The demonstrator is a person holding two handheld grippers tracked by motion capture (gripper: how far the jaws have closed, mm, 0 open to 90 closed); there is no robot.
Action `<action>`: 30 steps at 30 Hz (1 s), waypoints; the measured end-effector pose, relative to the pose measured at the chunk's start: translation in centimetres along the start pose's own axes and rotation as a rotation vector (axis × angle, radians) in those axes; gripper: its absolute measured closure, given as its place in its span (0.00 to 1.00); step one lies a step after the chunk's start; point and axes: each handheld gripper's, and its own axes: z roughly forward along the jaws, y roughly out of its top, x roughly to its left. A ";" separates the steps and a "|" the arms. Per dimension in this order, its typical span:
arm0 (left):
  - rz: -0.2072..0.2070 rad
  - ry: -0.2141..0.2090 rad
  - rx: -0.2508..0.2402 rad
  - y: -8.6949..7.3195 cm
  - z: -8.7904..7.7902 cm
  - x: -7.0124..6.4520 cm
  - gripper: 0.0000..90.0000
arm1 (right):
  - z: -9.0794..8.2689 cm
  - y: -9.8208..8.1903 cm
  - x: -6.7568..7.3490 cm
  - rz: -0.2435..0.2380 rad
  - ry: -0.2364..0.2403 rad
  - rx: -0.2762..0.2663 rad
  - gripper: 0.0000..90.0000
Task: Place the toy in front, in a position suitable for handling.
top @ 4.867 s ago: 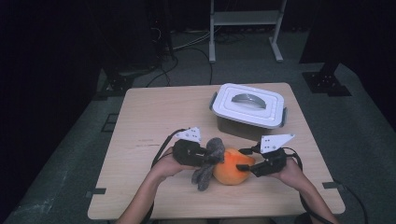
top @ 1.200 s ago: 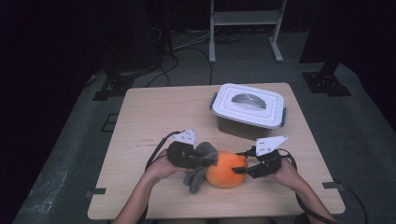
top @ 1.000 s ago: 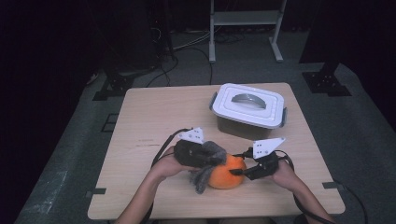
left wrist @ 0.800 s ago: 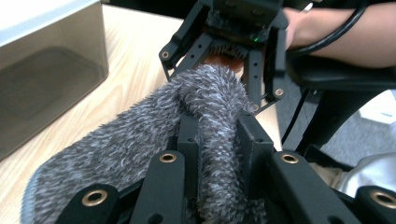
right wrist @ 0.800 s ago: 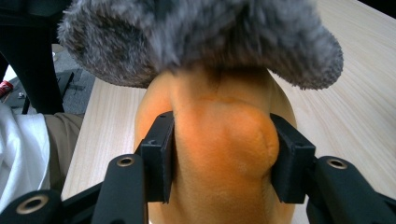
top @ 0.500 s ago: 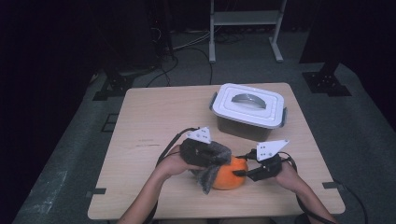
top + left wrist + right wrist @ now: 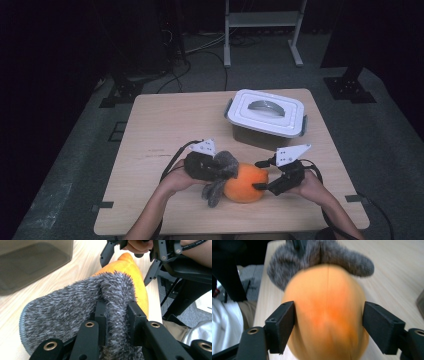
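Note:
An orange soft ball (image 7: pixel 245 183) lies near the table's front edge. A grey fuzzy cloth (image 7: pixel 223 166) is draped over its left side. My left gripper (image 7: pixel 219 171) is shut on a fold of that cloth (image 7: pixel 62 312); the fold is squeezed between the jaws at my left gripper (image 7: pixel 116 307). My right gripper (image 7: pixel 259 175) is at the ball's right side. Its jaws have just been opening and now stand at either side of the ball (image 7: pixel 327 302), which sits between them at my right gripper (image 7: pixel 328 312). The cloth (image 7: pixel 342 257) shows behind the ball.
A white lidded box (image 7: pixel 266 112) with a grey handle stands at the back right of the wooden table (image 7: pixel 170 125); its dark wall (image 7: pixel 32 262) is close behind the cloth. The table's front edge is just below both hands.
The right gripper's jaws stand wider around the orange ball than before. The left gripper, still holding the grey cloth, has sunk slightly onto the ball's left side.

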 end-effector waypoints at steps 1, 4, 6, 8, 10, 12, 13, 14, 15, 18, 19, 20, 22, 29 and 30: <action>0.005 -0.006 -0.001 0.1 0.1 -0.1 0.82 | 0.0 0.2 0.1 0.003 0.003 -0.010 0.28; 0.011 -0.019 -0.005 0.4 0.3 -0.5 0.82 | 0.5 1.0 0.6 -0.005 0.002 -0.008 0.27; 0.019 -0.014 0.007 0.4 0.3 -0.6 0.82 | 0.9 1.2 0.9 -0.015 -0.008 0.010 0.29; 0.015 -0.006 0.006 0.3 0.0 -0.4 0.82 | 1.1 1.0 1.0 -0.034 -0.010 0.019 0.40; 0.009 0.011 0.011 0.1 -0.4 -0.2 0.82 | 1.0 0.6 0.8 -0.045 -0.002 0.008 0.47; 0.008 0.039 0.040 -0.2 -0.6 0.1 0.82 | 0.8 0.1 0.6 -0.065 0.005 0.004 0.50; -0.001 0.041 0.045 -0.4 -0.6 0.3 0.82 | 0.7 -0.1 0.5 -0.063 0.008 0.000 0.51; -0.012 0.038 0.044 -0.6 -0.6 0.4 0.82 | 0.5 -0.3 0.5 -0.065 0.013 -0.004 0.51; -0.020 0.036 0.039 -0.8 -0.6 0.6 0.82 | 0.5 -0.4 0.4 -0.065 0.016 -0.007 0.51; -0.021 0.019 0.019 -0.9 -0.5 0.6 0.82 | 0.5 -0.5 0.4 -0.070 0.022 -0.014 0.51; -0.019 0.013 0.015 -0.8 -0.5 0.5 0.82 | 0.6 -0.5 0.4 -0.073 0.024 -0.014 0.52; -0.016 0.004 0.009 -0.6 -0.5 0.4 0.82 | 0.6 -0.5 0.4 -0.074 0.025 -0.015 0.52; -0.001 -0.013 0.002 0.1 -0.3 0.1 0.82 | 0.8 -0.5 0.5 -0.078 0.029 -0.019 0.52; 0.071 -0.069 -0.013 2.9 1.2 -1.7 0.82 | 1.5 0.0 0.9 -0.093 0.038 -0.017 0.52; 0.076 -0.076 -0.011 3.1 1.6 -1.9 0.82 | 1.5 0.0 0.9 -0.090 0.038 -0.020 0.52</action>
